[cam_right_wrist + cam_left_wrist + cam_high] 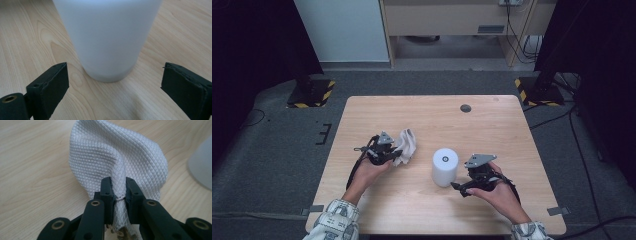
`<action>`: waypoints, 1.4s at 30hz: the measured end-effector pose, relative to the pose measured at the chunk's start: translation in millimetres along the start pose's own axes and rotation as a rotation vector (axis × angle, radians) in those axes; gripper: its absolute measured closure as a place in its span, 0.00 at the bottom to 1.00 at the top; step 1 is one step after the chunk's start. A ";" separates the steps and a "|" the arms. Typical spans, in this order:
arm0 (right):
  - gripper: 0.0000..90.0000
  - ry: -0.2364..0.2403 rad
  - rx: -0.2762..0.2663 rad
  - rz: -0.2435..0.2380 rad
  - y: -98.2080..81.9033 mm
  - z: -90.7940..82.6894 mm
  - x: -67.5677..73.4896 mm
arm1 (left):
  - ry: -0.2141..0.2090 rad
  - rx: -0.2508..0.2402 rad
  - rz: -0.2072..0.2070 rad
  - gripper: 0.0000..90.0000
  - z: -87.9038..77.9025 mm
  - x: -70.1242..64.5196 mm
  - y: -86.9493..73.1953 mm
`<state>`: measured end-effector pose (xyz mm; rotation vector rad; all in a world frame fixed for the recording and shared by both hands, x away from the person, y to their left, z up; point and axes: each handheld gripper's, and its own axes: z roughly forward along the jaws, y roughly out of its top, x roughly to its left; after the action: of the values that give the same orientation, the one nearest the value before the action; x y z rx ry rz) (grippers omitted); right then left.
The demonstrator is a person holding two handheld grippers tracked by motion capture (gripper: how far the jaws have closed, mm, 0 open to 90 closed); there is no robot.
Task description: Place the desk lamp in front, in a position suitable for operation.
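Note:
A white quilted cloth (112,157) is bunched up on the wooden table (492,120), and my left gripper (117,188) is shut on a fold of it. From above, the cloth (407,142) sticks out just past the left gripper (396,156). A white cylinder (445,166) stands upright near the table's middle. In the right gripper view the cylinder (107,37) rises just ahead of my right gripper (113,82), whose jaws stand wide apart on either side without touching it. The right gripper (459,189) lies low at the cylinder's right, held by a hand.
A small dark round spot (465,108) marks the table's far side. Yellow-and-black striped stand feet (312,94) sit on the grey floor beyond the table. Cables (572,130) run across the floor at the right.

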<state>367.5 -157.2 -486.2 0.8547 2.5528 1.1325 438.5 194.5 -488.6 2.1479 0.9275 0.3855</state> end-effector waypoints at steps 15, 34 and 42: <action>0.07 0.007 -0.083 -0.049 31.6 12.2 4.7 | -0.100 -0.110 0.141 0.87 -44.8 -30.1 33.8; 0.10 0.012 -0.083 -0.068 38.8 21.2 12.3 | -0.199 0.018 0.335 0.87 -57.2 -75.6 77.3; 0.10 0.027 -0.070 -0.073 42.8 22.2 13.1 | -0.228 0.087 0.375 0.87 -56.3 -83.6 69.6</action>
<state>384.2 -113.2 -469.4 0.7284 2.5267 1.2117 385.6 131.9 -397.6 2.3888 0.4188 0.2763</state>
